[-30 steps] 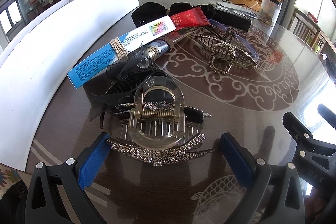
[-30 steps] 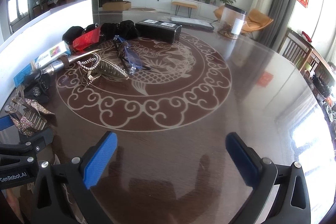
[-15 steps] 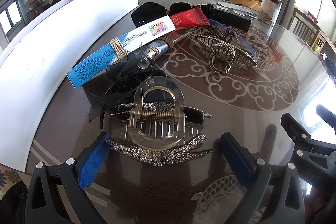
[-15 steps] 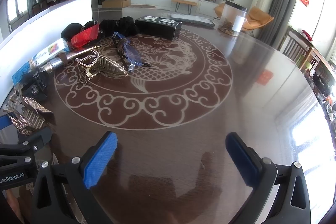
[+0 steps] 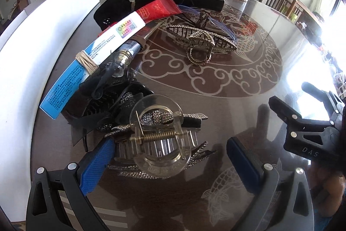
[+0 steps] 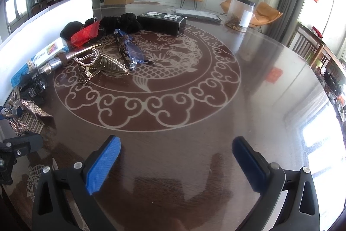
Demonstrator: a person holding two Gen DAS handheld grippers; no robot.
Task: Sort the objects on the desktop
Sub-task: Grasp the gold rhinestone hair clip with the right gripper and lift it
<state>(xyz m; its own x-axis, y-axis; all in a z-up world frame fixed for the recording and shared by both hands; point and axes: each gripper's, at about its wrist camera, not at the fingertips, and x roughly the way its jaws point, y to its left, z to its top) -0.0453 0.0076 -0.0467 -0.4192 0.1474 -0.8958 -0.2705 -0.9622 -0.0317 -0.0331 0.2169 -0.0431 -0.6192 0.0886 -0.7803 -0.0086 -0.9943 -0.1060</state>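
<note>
A clear plastic claw hair clip (image 5: 161, 138) with a brass spring lies on rhinestone clips (image 5: 201, 153) on the dark table. My left gripper (image 5: 170, 160) is open, and the clear clip sits between its blue pads, close to the left one (image 5: 97, 163). Behind lie a black comb clip (image 5: 101, 101), a blue-and-white tube box (image 5: 93, 60), a silver tool (image 5: 127, 51), a red packet (image 5: 160, 9), a gold pearl claw clip (image 5: 201, 44) and blue glasses (image 6: 129, 51). My right gripper (image 6: 176, 162) hangs open over bare table; its black frame (image 5: 307, 129) shows in the left wrist view.
A white board (image 5: 32, 40) stands along the table's left side. A black box (image 6: 162, 22), black pouches (image 6: 121, 22) and a clear jar (image 6: 240, 13) sit at the far side. Chairs (image 6: 313, 51) stand beyond the right edge.
My left gripper has moved forward and lower, so the clear clip now lies between its pads. The right gripper has barely shifted.
</note>
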